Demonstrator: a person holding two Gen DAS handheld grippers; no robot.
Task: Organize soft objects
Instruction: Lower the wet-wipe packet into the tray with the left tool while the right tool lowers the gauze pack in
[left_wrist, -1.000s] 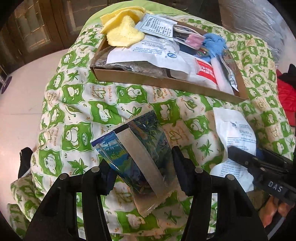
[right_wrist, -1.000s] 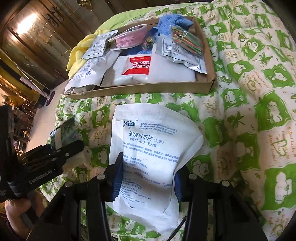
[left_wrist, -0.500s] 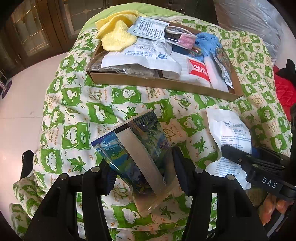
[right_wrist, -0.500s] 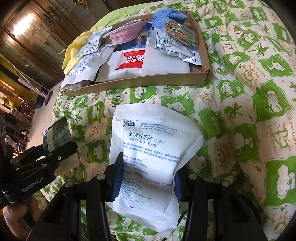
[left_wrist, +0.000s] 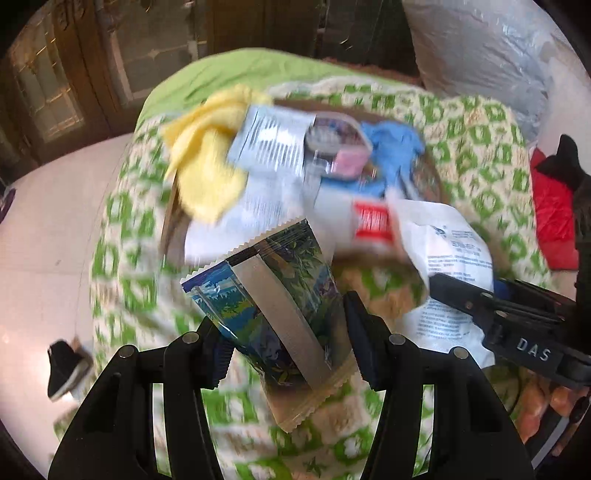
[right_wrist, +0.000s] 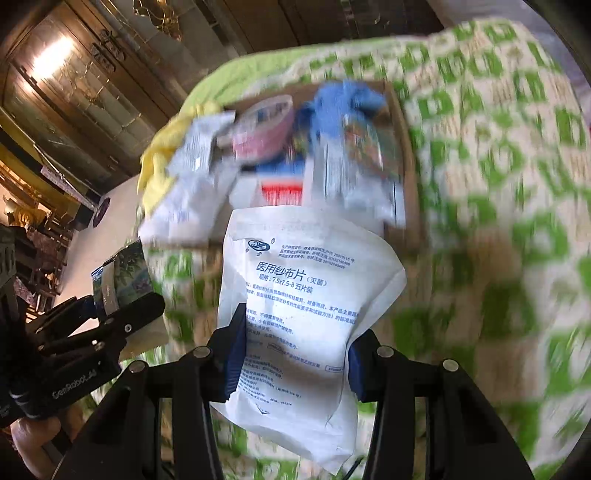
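My left gripper is shut on a blue-green foil packet with a silver seam, held up above the quilt. A white gauze pouch printed with blue text hangs in my right gripper, which is shut on its sides. Beyond both lies the cardboard tray, blurred, holding white pouches, a red-labelled pack, a blue cloth and a pink item. The right gripper with its pouch shows at the right of the left wrist view. At the left edge of the right wrist view appear the left gripper and its packet.
A green-and-white patterned quilt covers the bed under everything. A yellow cloth hangs over the tray's far left corner. White floor lies to the left, dark wooden doors behind, a red item at far right.
Both grippers have risen and moved toward the tray with their packets still held; the tray now sits closer and directly beyond them, and the scene is motion-blurred.
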